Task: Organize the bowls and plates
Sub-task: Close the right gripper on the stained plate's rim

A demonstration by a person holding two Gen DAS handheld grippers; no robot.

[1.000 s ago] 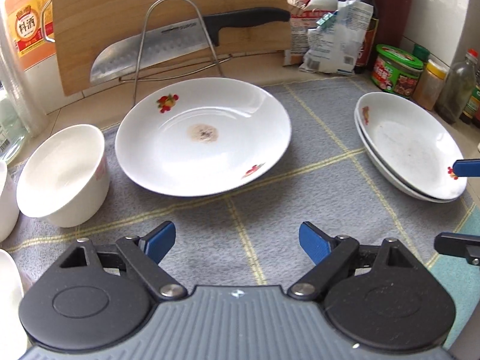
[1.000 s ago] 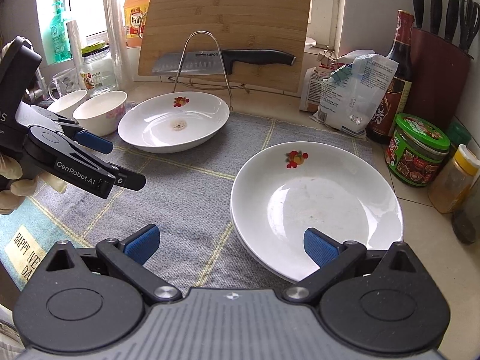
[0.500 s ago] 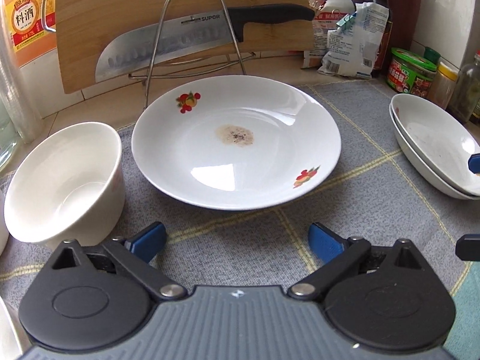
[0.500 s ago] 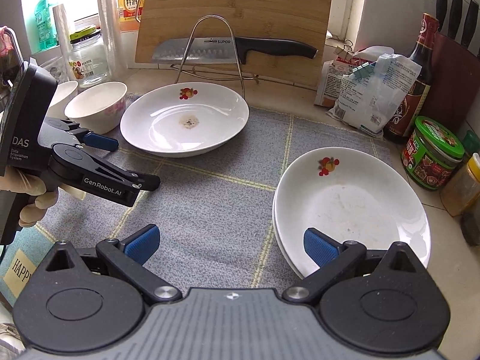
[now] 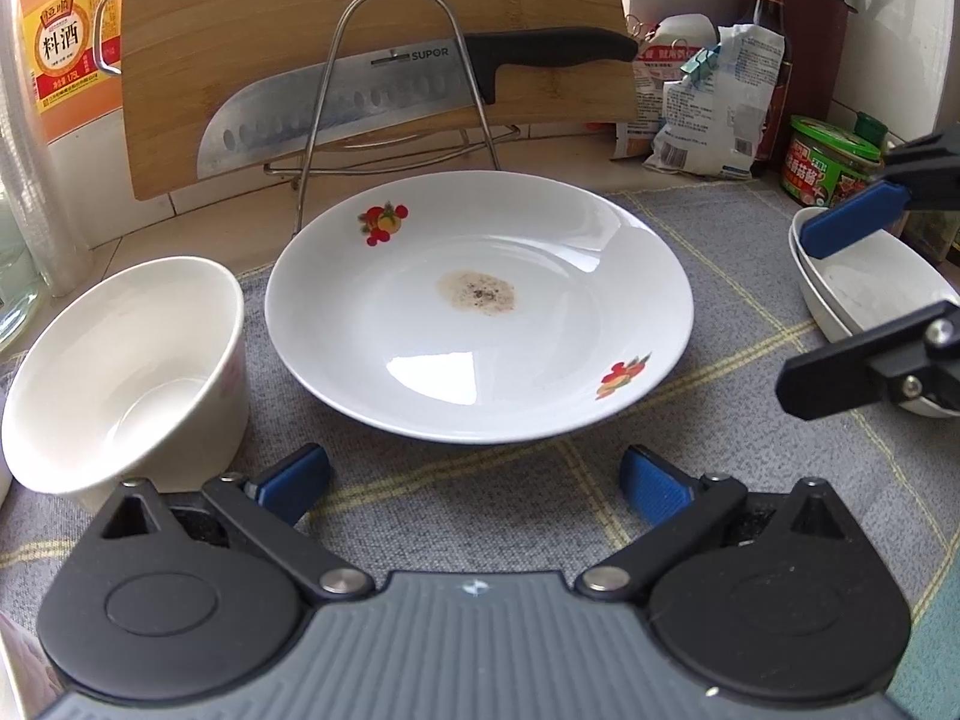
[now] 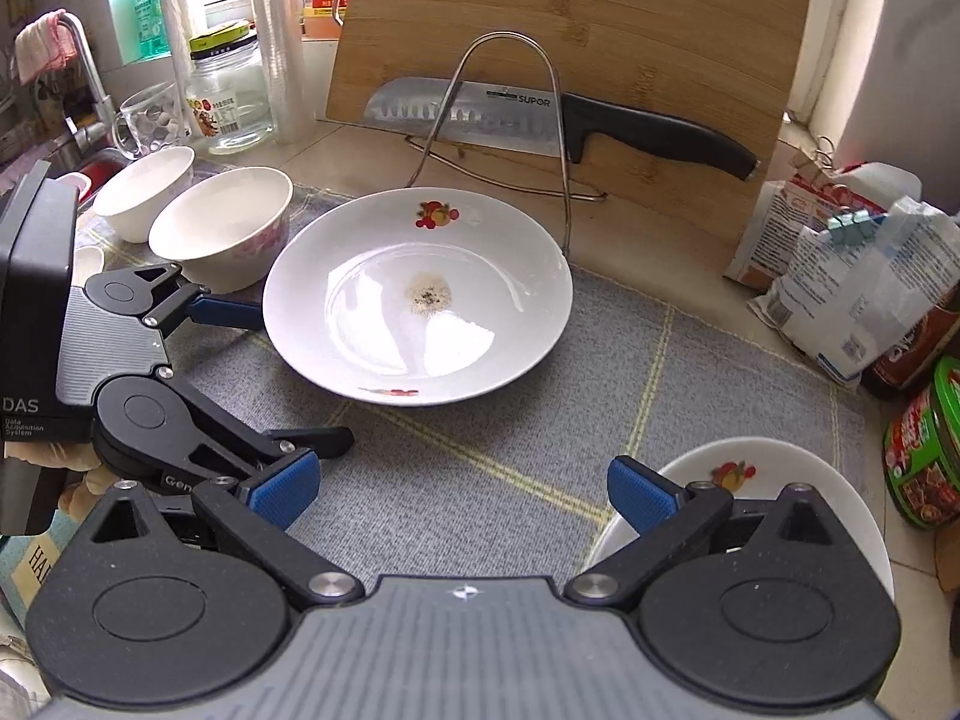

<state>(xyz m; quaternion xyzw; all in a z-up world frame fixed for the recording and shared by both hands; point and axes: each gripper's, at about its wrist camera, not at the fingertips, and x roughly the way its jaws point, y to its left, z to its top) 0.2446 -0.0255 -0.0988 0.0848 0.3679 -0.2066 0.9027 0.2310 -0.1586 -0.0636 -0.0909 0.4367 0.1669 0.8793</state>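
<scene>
Both claws gape empty near a white plate point(image 5: 480, 312) with fruit motifs and a brownish centre stain.

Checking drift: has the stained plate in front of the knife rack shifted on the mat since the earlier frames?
No. The stained plate sits by the same rack foot; only the cameras moved closer.

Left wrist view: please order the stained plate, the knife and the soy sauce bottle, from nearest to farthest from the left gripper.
From the left gripper:
1. Stained plate, directly ahead on the mat.
2. Knife, behind the plate, on the wire rack.
3. Soy sauce bottle, far back on the right.
</scene>
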